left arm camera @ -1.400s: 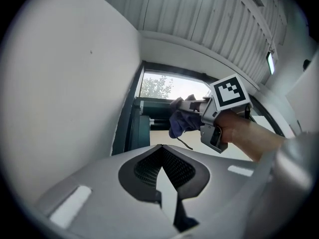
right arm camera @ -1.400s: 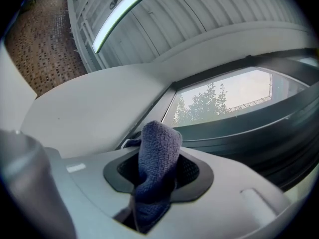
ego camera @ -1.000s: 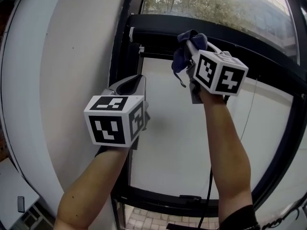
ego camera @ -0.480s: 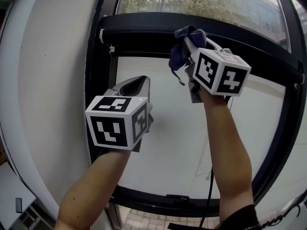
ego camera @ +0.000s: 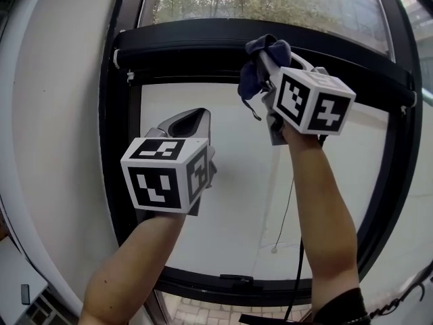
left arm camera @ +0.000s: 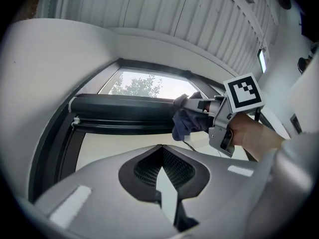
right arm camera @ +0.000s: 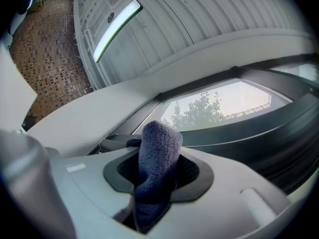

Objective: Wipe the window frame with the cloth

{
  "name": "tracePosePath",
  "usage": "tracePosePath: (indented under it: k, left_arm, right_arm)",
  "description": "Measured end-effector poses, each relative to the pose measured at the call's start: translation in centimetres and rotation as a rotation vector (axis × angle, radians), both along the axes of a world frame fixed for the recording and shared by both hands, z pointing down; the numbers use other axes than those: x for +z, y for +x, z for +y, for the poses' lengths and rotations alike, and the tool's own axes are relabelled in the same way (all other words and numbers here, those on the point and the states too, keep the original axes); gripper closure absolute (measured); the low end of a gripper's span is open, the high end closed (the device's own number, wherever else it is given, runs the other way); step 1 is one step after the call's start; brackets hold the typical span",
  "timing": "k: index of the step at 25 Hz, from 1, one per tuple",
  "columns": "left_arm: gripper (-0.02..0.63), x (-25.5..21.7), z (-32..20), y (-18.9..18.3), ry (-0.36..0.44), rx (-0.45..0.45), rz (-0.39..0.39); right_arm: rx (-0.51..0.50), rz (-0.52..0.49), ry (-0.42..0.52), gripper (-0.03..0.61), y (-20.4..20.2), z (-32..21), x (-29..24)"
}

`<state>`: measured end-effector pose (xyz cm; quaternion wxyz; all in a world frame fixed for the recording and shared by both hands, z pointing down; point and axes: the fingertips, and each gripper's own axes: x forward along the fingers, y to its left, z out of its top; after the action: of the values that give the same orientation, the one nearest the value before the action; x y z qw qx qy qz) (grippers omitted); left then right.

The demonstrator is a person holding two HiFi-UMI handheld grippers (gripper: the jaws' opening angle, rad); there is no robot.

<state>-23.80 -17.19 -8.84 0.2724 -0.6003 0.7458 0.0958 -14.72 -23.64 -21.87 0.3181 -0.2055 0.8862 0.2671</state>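
Cloth (ego camera: 260,66) at window frame (ego camera: 109,181) top

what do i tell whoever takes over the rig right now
Left gripper: shut, empty, held lower and to the left.
Right gripper: shut on the blue cloth, up at the window frame's top bar; contact unclear.
Done: cloth is gripped; how much has been wiped doesn't show.
Left: wipe along the top bar, then probably the sides and bottom.

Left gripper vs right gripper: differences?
The right gripper clamps the blue cloth; the left gripper is shut on nothing. The right gripper is up near the top of the window frame; the left gripper sits lower, short of it. Both point toward the window.
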Motion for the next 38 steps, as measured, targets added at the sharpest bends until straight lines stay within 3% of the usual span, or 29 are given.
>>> tracePosePath:
  k: [5, 18, 23, 38]
  left_arm:
    - [0.620, -1.2, 0.1, 0.8, 0.025, 0.021, -0.003]
    - [0.620, -0.9, -5.5, 9.6, 0.003, 0.117, -0.031]
    - [0.620, -1.0, -6.9, 12.1, 0.017, 0.180, -0.002]
    - [0.620, -1.4, -11.9, 17.9, 0.003, 0.242, 0.008]
  right_arm:
    - [0.019, 0.001, -0.005, 0.436, 0.8, -0.7, 0.0]
    - [0.026, -0.017, 0.012, 0.436, 8.7, -4.9, 0.2]
    - [0.038, -0.022, 0.015, 0.437, 11.2, -6.2, 0.1]
    - [0.108, -0.044, 0.005, 0.437, 19.5, -10.3, 0.4]
